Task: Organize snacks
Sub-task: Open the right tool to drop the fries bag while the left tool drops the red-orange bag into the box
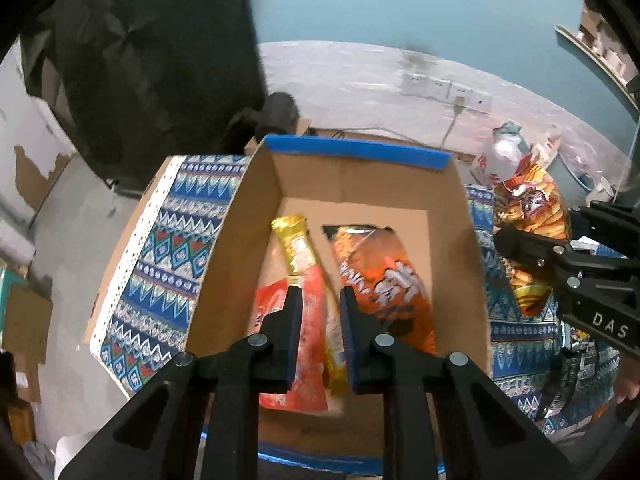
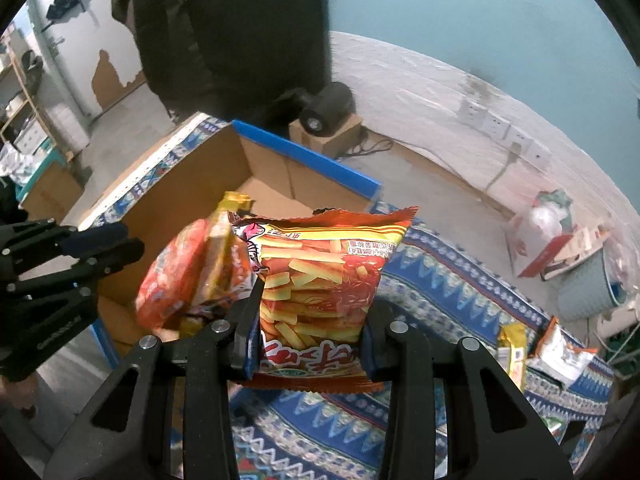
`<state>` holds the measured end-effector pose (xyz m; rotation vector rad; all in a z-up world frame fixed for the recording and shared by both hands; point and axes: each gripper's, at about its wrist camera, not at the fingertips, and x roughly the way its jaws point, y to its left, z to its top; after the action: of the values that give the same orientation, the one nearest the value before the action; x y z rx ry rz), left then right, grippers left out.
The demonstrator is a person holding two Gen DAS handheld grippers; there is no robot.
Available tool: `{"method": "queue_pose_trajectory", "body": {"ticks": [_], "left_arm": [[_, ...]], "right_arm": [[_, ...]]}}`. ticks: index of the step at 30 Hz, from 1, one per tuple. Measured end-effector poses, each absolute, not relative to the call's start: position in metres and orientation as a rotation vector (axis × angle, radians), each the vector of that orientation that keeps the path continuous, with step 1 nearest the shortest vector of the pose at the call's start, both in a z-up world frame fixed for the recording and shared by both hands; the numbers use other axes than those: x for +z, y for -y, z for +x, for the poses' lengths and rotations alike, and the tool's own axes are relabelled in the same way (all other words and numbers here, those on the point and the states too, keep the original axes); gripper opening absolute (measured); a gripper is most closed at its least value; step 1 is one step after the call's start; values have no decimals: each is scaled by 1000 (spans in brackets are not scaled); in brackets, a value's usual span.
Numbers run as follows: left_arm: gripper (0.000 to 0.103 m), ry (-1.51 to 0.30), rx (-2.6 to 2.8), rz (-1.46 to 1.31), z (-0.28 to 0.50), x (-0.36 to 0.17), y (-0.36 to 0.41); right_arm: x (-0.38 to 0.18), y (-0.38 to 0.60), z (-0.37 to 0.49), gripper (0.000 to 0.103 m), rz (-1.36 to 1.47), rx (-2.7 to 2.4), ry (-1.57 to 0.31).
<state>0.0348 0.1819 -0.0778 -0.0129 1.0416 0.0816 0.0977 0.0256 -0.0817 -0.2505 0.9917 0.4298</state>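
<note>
A cardboard box [image 1: 224,240] with blue-taped rims stands on a patterned cloth; it also shows in the right wrist view [image 2: 192,184]. Inside lie an orange chip bag [image 1: 384,276], a gold and orange stick pack [image 1: 296,248] and a red packet [image 1: 272,308]. My left gripper [image 1: 320,300] hangs open and empty over the box, above the stick pack. My right gripper [image 2: 308,320] is shut on a red-orange fries bag [image 2: 320,272], held beside the box's right wall; the bag also shows in the left wrist view [image 1: 532,216]. The left gripper shows in the right wrist view [image 2: 116,248].
More snack packs [image 2: 560,356] lie on the cloth [image 2: 440,280] to the right. A plastic bag [image 2: 548,220] and a grey basket [image 2: 588,292] sit on the floor beyond. A dark stool [image 2: 324,108] on a small box stands behind the cardboard box. Wall sockets [image 1: 444,88] are behind.
</note>
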Motion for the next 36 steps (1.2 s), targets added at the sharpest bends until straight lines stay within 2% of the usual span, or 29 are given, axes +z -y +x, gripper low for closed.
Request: {"method": "queue_pose_trajectory", "body": {"ticks": [3, 6, 9, 13, 17, 19, 21, 26, 30, 36], "left_arm": [[22, -1059, 96, -16, 32, -80, -187], [41, -1053, 120, -9, 28, -77, -191], [47, -1044, 146, -1, 27, -74, -197], [59, -1044, 171, -16, 26, -74, -207], [60, -1053, 179, -25, 26, -75, -209], [60, -1054, 175, -27, 27, -75, -208], [61, -1051, 167, -23, 26, -73, -204], [67, -1044, 147, -13, 26, -70, -193], [70, -1048, 105, -18, 25, -66, -179], [76, -1050, 26, 4, 23, -61, -147]], "right_arm": [[-87, -41, 100, 37, -247, 459, -1008], [-92, -56, 101, 37, -259, 478, -1017], [-96, -68, 102, 37, -267, 502, -1023], [-100, -78, 107, 37, -263, 537, -1037], [-104, -82, 112, 42, -237, 574, -1063], [-103, -81, 113, 54, -233, 561, -1053], [-100, -77, 112, 57, -224, 552, -1043], [-86, -60, 109, 59, -201, 537, -1020], [-77, -42, 104, 67, -195, 517, -1005], [-69, -11, 90, 68, -228, 485, -997]]}}
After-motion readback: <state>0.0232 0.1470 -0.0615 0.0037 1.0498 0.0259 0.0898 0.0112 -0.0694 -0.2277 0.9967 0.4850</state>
